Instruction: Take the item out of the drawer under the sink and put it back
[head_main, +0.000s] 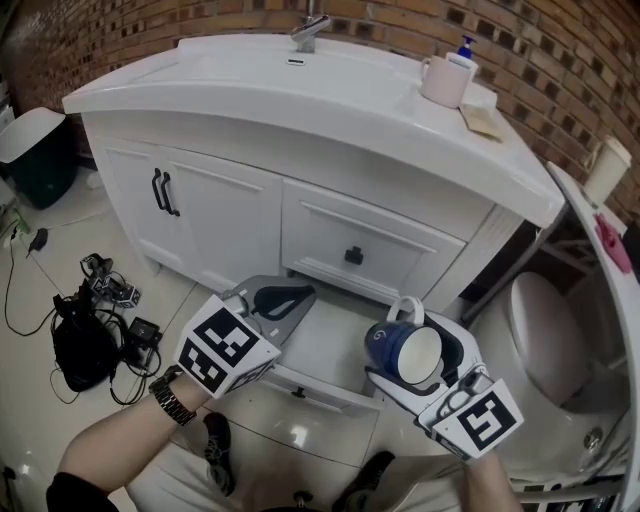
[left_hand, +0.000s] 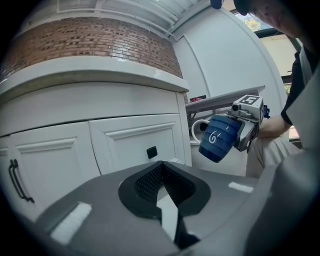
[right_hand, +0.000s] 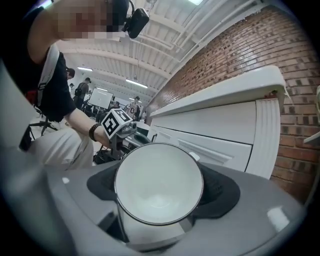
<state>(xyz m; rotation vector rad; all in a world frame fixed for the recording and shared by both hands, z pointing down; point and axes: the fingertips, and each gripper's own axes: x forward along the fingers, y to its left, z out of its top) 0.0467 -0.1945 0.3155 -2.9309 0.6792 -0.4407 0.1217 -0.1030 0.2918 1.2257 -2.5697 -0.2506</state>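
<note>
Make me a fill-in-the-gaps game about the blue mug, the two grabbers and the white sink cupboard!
1. The right gripper holds a blue ceramic mug whose inside is ____.
2. The left gripper has its jaws together, and between them there is ____.
3. The square knob on the closed white drawer is coloured ____.
4. On the white sink counter, the pump bottle behind the pale pink cup has a ____ top.

Missing words: white; nothing; black; blue
</note>
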